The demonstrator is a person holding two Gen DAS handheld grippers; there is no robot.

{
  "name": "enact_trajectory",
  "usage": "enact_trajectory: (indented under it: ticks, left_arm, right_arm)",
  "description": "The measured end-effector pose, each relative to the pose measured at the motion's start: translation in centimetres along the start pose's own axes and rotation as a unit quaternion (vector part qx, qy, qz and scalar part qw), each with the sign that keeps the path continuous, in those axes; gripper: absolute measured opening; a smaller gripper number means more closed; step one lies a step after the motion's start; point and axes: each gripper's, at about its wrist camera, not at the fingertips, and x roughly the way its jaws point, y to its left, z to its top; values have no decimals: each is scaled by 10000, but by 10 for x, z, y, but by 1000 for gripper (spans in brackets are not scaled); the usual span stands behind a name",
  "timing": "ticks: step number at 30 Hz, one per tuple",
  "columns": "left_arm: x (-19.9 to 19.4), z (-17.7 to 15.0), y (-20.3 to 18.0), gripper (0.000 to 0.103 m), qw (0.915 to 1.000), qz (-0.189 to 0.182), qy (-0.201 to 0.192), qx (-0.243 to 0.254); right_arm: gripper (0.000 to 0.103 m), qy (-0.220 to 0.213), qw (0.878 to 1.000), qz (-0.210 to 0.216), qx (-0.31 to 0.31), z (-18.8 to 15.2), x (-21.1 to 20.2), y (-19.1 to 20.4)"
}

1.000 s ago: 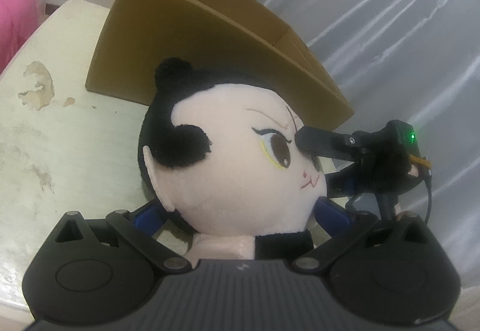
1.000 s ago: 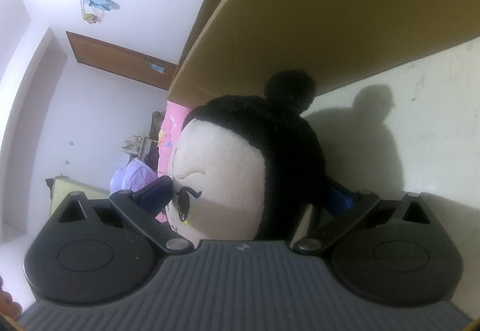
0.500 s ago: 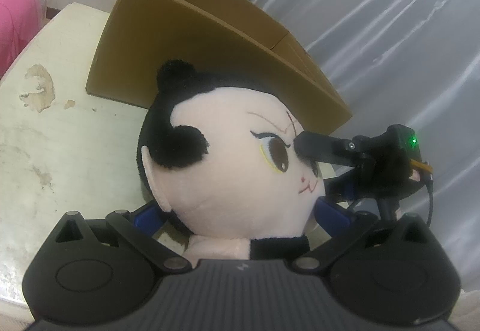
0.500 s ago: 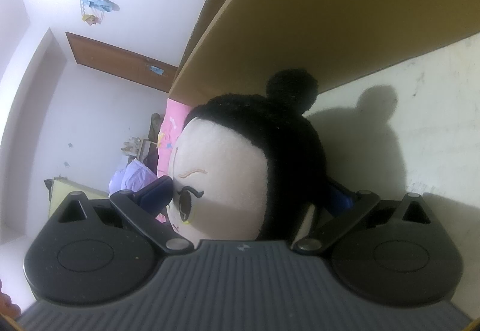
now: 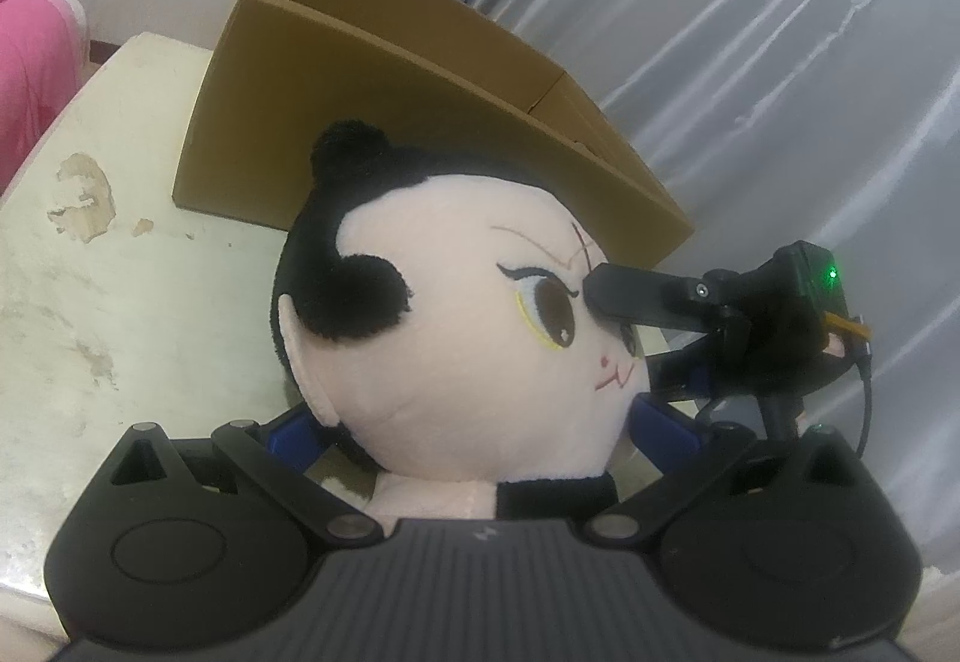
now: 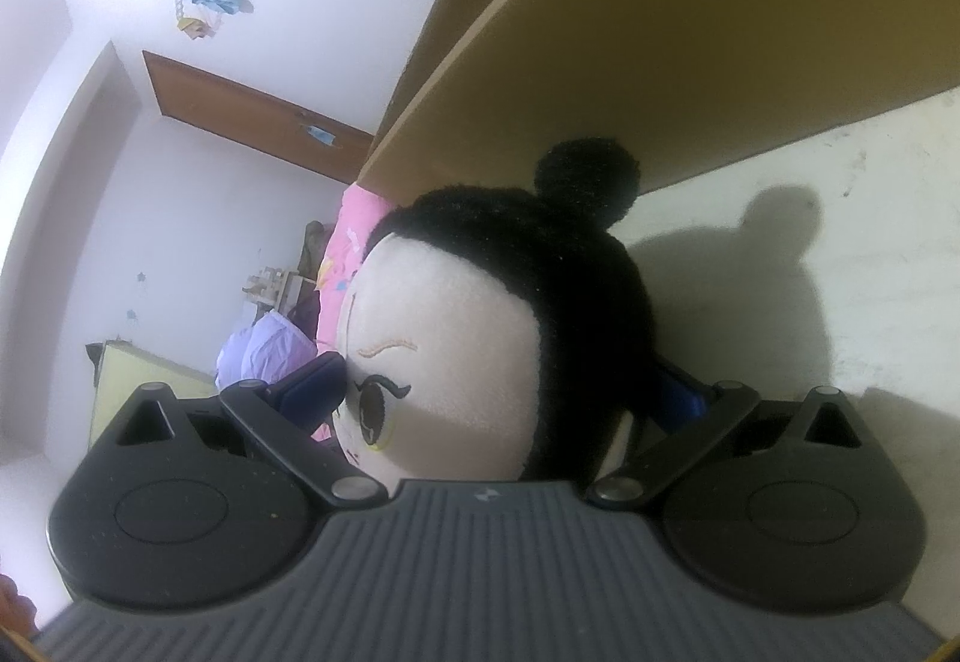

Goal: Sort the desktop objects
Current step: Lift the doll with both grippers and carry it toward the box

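Observation:
A plush doll (image 5: pixel 456 326) with black hair and a pale face fills the left wrist view. My left gripper (image 5: pixel 474 422) is shut on it, with a blue pad on each side of the lower head. My right gripper (image 5: pixel 636 338) comes in from the right, one black finger (image 5: pixel 624 296) pressed against the face by the eye. In the right wrist view the doll (image 6: pixel 480 326) lies sideways between the blue pads of my right gripper (image 6: pixel 501 386), which is shut on its head. An open brown cardboard box (image 5: pixel 384 122) stands just behind the doll.
The cream table (image 5: pixel 108 302) has chipped patches at the left. The box wall (image 6: pixel 690 32) looms close above the doll's bun. A silvery curtain (image 5: pixel 780 62) hangs on the right. Pink bedding (image 5: pixel 30 80) lies beyond the table's left edge.
The doll stays fixed between both pairs of fingers, while the box and table have shifted slightly down in the left wrist view. Both holds are unchanged.

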Motion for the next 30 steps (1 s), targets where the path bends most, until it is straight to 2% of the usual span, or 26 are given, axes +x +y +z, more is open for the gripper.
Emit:
enact_trajectory:
  ticks: [9,19,23,30]
  left_arm:
    - [-1,0,-15,103,9997,74,-144,155]
    - [-28,8,-38,103,9974,178,-554,434]
    - [-39,24,-46,103,9952,203,-772,565]
    - [-52,74,-57,103,9904,175,-1127,779]
  right_arm:
    - [103,-24,9999,71,-150,-9,-13,2]
    - [103,-118,9979,221,-593,-4,-26,33]
    - [103,-189,9959,276,-846,12,-30,56]
    - [103,-364,9919,247,-1188,68,-19,119]
